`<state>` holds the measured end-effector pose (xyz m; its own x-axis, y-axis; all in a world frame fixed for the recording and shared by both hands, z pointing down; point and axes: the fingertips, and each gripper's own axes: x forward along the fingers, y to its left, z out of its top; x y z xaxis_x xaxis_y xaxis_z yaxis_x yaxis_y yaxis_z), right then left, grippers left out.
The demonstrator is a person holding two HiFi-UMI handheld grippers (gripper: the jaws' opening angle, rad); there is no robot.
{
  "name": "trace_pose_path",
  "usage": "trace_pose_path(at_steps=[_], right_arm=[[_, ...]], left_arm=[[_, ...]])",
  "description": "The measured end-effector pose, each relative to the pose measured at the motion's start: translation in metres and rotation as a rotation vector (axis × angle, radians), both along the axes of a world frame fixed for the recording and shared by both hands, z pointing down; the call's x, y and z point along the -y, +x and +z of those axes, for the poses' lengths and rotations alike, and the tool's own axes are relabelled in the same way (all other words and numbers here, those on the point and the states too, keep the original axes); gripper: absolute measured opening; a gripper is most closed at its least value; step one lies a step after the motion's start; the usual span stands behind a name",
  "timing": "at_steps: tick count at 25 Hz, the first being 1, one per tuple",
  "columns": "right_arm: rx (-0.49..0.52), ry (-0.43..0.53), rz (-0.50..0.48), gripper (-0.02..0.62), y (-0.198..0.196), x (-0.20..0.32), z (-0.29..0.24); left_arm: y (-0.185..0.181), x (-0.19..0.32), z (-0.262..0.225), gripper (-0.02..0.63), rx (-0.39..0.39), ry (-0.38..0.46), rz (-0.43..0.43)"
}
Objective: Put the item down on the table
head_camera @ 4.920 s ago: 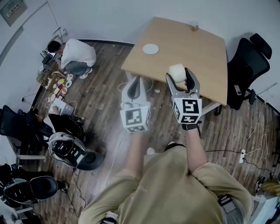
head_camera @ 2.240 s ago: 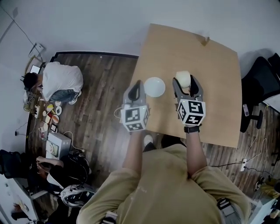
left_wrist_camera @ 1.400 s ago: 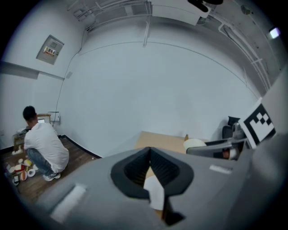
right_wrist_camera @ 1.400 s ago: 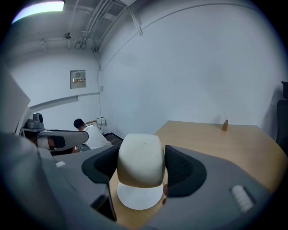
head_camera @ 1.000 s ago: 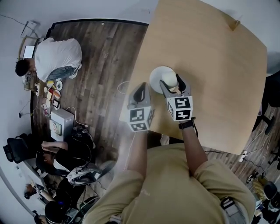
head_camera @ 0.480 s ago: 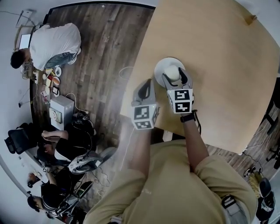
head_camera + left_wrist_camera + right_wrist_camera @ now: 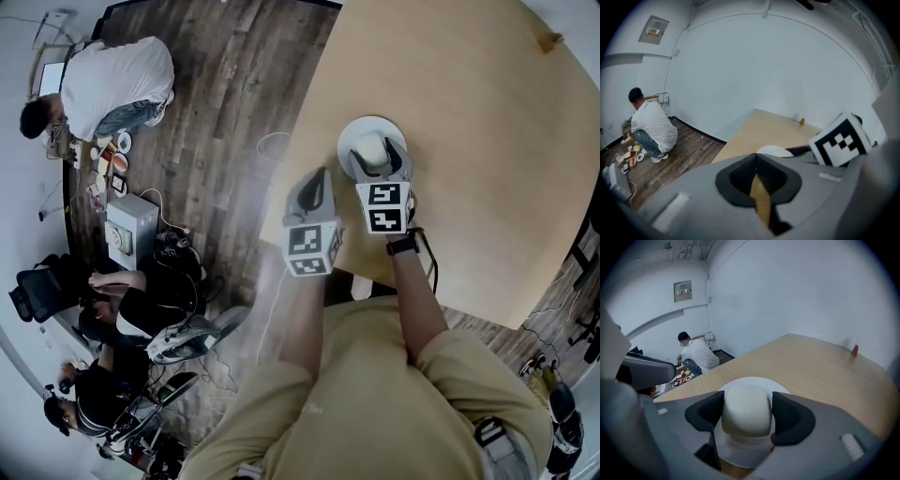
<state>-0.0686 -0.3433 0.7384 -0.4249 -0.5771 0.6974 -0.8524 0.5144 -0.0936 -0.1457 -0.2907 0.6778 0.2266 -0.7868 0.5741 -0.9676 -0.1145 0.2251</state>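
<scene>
Arm outstretched, the right tool (image 7: 375, 157) grips a white item (image 7: 746, 409) over a plate (image 7: 347, 141). The left tool (image 7: 312, 184) hangs beside, clenched; its view catches only the plate's rim.

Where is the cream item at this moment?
In the right gripper view, the cream item is gripped between the right tongs, over the white plate on the wooden table.

Left gripper (image 7: 315, 178): jaws held together, nothing gripped, pointed toward 12 o'clock. Right gripper (image 7: 376, 157): carried at its 2 o'clock, jaws pressed onto white item (image 7: 746, 411).
</scene>
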Motion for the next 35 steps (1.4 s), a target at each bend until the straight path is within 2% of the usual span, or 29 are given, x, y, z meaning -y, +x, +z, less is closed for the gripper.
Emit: trace_pose_path(at_steps=[7, 12, 14, 16, 19, 24, 29, 35], right_arm=[[0.059, 0.063, 0.034, 0.327, -0.001, 0.002, -0.031], [0.087, 0.143, 0.047, 0.32, 0.005, 0.001, -0.074], [0.096, 0.181, 0.061, 0.297, 0.011, -0.001, -0.093], [0.098, 0.216, 0.079, 0.234, 0.02, -0.003, -0.112], [0.109, 0.271, 0.106, 0.188, 0.029, -0.014, -0.148], [0.154, 0.375, 0.157, 0.14, 0.045, -0.026, -0.205], [0.159, 0.481, 0.21, 0.086, 0.068, -0.044, -0.257], [0.207, 0.567, 0.253, 0.026, 0.081, -0.069, -0.306]], left_arm=[[-0.004, -0.002, -0.018, 0.003, 0.003, 0.028, 0.003], [-0.005, 0.003, -0.058, 0.003, 0.02, 0.127, 0.015], [-0.003, 0.009, -0.073, 0.003, 0.023, 0.173, 0.022], [0.0, 0.017, -0.089, 0.003, 0.026, 0.217, 0.031], [0.003, 0.02, -0.115, 0.003, 0.045, 0.263, 0.053], [0.012, 0.015, -0.153, 0.003, 0.044, 0.328, 0.095], [0.027, -0.008, -0.188, 0.003, 0.077, 0.403, 0.157], [0.017, -0.027, -0.23, 0.003, 0.097, 0.476, 0.174]])
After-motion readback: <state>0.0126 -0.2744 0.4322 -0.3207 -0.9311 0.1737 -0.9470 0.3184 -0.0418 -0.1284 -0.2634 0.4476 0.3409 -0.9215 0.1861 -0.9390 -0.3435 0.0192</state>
